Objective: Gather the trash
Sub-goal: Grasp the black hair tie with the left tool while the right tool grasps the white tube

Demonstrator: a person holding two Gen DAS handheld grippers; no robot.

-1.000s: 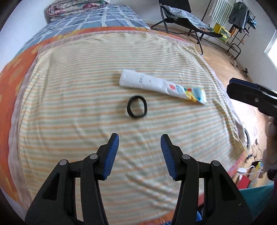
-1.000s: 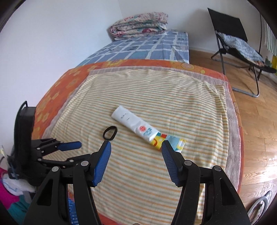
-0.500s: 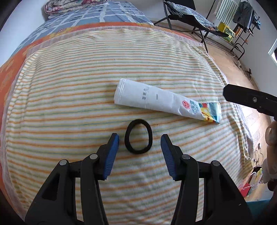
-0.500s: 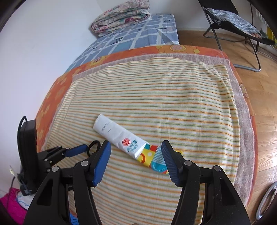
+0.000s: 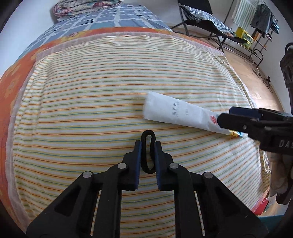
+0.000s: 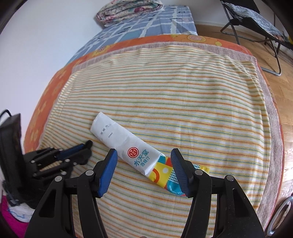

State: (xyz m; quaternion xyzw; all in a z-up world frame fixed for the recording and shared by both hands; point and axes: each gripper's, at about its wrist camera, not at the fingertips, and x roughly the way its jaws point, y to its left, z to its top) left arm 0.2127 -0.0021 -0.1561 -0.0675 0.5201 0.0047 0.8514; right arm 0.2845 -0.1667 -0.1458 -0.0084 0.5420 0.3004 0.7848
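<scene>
A black hair tie (image 5: 148, 152) lies on the striped blanket (image 5: 91, 102) and is squeezed into a narrow loop between the jaws of my left gripper (image 5: 148, 146), which is shut on it. A white paper wrapper (image 6: 126, 149) with a red logo and a colourful end lies diagonally on the blanket; it also shows in the left wrist view (image 5: 175, 113). My right gripper (image 6: 143, 154) is open, its jaws straddling the wrapper's colourful end just above it. The left gripper shows at the left of the right wrist view (image 6: 80, 148).
The bed has an orange flowered sheet (image 6: 45, 102) and a blue checked cover (image 6: 146, 23) with a folded quilt (image 6: 128, 9) at the far end. A black folding chair (image 6: 256, 22) stands on the wooden floor to the right. A white wall runs along the left.
My left gripper moved down onto the hair tie and shut on it, squashing it narrow. My right gripper moved forward and lower over the wrapper's colourful end, still open.
</scene>
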